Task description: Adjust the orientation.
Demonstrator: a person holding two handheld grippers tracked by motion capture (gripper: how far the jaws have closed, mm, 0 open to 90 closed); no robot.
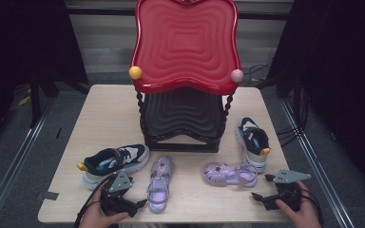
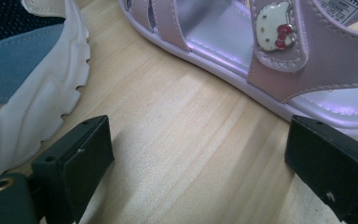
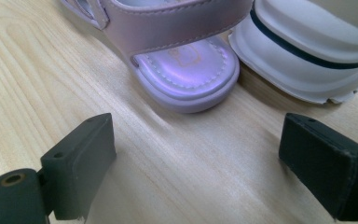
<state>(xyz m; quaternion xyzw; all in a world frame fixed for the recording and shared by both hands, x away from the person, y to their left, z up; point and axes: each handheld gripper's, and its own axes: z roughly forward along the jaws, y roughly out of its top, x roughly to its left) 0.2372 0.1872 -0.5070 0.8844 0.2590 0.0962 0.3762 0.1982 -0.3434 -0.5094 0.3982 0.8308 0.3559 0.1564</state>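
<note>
Two purple sandals lie on the near half of the table (image 1: pixel 100 102): the left sandal (image 1: pixel 159 184) runs lengthwise toward me, the right sandal (image 1: pixel 230 174) lies crosswise with its heel toward my right hand. I read these as the work in hand, since each tool is aimed at one. My left gripper (image 1: pixel 140 203) rests low near the front edge, jaws spread wide with bare wood between them; in the left gripper view the strap side of the left sandal (image 2: pixel 279 70) sits just beyond the right-hand jaw, not between the pads, so nothing is pinched. My right gripper (image 1: pixel 262 186) is likewise spread and empty; in the right gripper view the rounded heel of the right sandal (image 3: pixel 186 77) lies ahead, roughly centred on the gap, which looks like a lined-up approach. Each sandal has a sneaker close by: the left sneaker (image 1: pixel 115 161) beside the left sandal, apart from it, the right sneaker (image 1: pixel 253 138) close against the right sandal's heel end, whether touching I cannot tell. That crowding may make the right pinch awkward. Behind stands a two-tier rack, red top shelf (image 1: pixel 185 42) over a black lower shelf (image 1: pixel 183 114), both bare, probably where the shoes are meant to go.
</note>
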